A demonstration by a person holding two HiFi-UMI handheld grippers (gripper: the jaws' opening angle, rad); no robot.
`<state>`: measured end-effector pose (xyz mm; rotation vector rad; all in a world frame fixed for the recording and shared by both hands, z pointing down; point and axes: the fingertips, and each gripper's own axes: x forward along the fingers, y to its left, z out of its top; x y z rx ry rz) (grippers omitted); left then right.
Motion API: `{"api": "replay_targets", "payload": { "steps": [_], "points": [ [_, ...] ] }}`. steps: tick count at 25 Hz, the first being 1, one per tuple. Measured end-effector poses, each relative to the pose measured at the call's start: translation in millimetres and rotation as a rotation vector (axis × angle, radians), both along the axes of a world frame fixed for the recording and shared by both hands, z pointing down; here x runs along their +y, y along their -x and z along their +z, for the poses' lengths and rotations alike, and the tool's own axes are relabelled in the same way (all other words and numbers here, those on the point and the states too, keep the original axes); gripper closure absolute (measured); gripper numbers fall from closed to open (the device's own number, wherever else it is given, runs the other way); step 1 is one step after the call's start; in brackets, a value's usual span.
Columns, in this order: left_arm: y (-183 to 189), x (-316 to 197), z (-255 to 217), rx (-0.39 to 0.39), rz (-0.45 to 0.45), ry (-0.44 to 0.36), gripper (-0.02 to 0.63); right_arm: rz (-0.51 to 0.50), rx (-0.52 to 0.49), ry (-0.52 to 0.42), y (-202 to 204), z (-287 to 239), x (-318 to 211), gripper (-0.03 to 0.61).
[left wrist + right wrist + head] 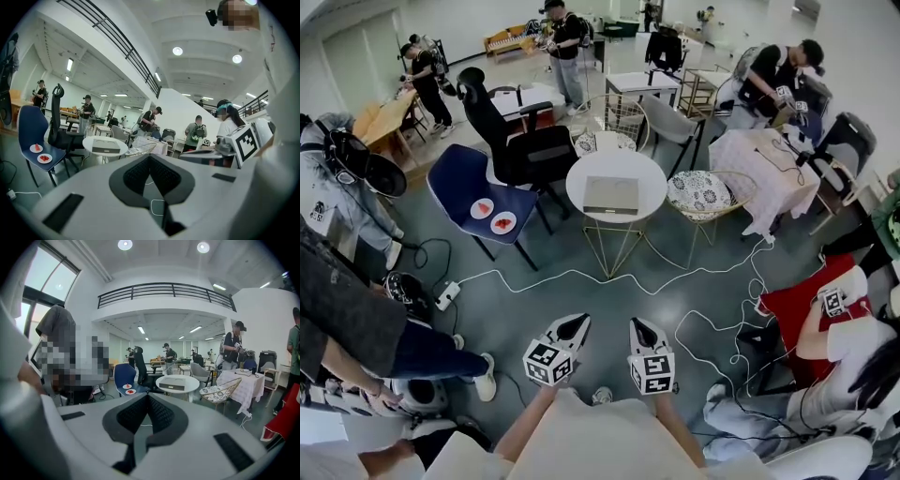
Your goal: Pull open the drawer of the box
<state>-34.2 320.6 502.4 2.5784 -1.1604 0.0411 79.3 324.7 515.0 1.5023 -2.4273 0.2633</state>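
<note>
Head view puts the box (611, 195) at the middle of the round surface (581, 178), well apart from both claws. Both the left claw (577, 323) and the right claw (637, 325) are clenched on nothing (held low, side by side). Likely risk: a one-claw tug drags the unsteadied box toward the near edge, and the floor cables (581, 275) could snag the approach.

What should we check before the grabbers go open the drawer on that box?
1. Box found: the box sits on the round white table. Ok.
2. Drawer front in view: too far off to make out. Cannot tell.
3. Grippers close enough: the left gripper and right gripper are far from the table. Not ok.
4. Jaws ready to grab: both shut, nothing between them. Not ok.
5. Way there clear: a white cable crosses the floor. Not ok.
</note>
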Motion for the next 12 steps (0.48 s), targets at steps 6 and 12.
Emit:
{"api": "replay_targets", "payload": {
  "steps": [6, 12],
  "points": [
    [-9.3, -3.6, 0.4, -0.008, -0.01, 0.005, 0.603, -0.02, 0.006, 0.014, -7.4, 5.6, -1.5, 0.563],
    [-19.1, -8.7, 6.4, -0.017, -0.009, 0.011, 0.603, -0.02, 0.0, 0.014, -18.4, 11.0, -7.9, 0.563]
  ]
}}
